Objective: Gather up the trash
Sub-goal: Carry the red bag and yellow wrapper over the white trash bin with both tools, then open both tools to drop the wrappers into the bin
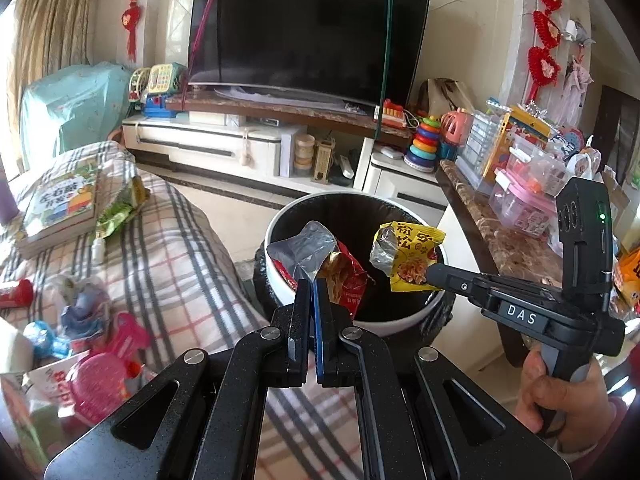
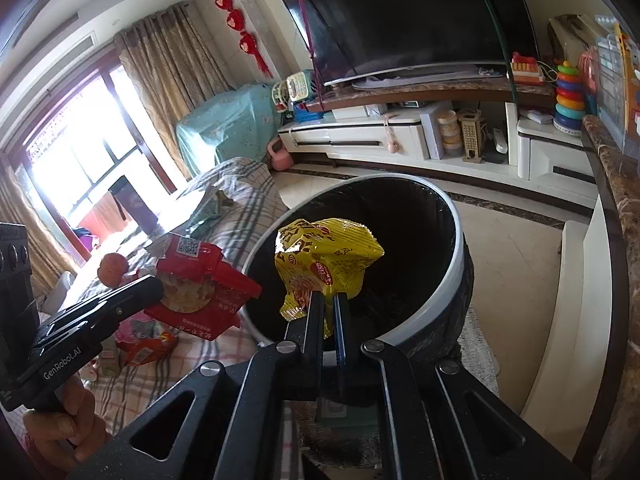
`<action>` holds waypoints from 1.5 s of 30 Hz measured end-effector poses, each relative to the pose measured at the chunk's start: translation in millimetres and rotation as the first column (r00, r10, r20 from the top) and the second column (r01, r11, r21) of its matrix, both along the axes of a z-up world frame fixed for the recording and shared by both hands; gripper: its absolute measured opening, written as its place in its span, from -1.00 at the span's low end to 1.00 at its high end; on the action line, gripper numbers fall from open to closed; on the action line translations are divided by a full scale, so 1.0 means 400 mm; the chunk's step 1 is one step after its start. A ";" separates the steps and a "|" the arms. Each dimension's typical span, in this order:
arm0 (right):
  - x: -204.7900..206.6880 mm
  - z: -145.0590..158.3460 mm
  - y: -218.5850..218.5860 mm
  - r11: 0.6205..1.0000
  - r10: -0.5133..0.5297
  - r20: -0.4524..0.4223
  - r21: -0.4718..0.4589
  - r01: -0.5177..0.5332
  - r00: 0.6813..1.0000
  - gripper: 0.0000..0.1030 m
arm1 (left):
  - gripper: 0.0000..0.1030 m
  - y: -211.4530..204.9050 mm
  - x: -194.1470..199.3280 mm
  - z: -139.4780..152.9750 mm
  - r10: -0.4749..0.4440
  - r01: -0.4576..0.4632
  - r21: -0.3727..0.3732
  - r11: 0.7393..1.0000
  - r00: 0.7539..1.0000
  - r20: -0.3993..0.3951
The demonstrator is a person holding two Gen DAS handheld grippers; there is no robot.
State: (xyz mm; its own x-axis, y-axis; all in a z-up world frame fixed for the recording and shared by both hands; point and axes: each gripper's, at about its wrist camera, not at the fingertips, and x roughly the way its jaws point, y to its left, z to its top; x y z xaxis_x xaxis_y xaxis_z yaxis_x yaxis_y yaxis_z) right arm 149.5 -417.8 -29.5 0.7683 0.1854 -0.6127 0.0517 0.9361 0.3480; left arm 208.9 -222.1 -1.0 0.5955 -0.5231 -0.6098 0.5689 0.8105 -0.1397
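A round bin [image 1: 276,280] [image 2: 456,280] with a white rim and black liner stands on the floor beside a checked blanket. My left gripper [image 1: 312,286] is shut on a red and silver snack wrapper [image 1: 344,276], held over the bin's near left rim. In the right wrist view the same red wrapper [image 2: 196,280] hangs from the left gripper [image 2: 154,286] just left of the bin. My right gripper [image 2: 328,298] is shut on a yellow snack packet [image 2: 328,260] above the bin's opening. From the left wrist that yellow packet [image 1: 408,256] hangs over the bin's right side from the right gripper [image 1: 434,274].
The checked blanket [image 1: 180,248] carries books, a green packet [image 1: 120,208], crumpled wrappers and pink plastic items [image 1: 96,384]. A marble-topped counter [image 1: 492,232] with toy boxes runs to the right of the bin. Behind stand a TV [image 1: 308,32] and a white cabinet [image 1: 200,148].
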 end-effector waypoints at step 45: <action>0.011 0.035 0.031 1.000 -0.011 0.034 -0.021 0.011 0.999 0.67 | 0.32 0.099 -0.024 0.016 0.122 -0.121 -0.054 0.991 0.993 0.003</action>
State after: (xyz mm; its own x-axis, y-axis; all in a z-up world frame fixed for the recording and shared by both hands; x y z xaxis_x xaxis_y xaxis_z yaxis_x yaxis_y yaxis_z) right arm 153.8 -405.4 -15.3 0.7905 0.1640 -0.5901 0.0506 0.9427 0.3297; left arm 199.4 -182.7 5.4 0.6607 -0.4784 -0.5785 0.4676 0.8651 -0.1814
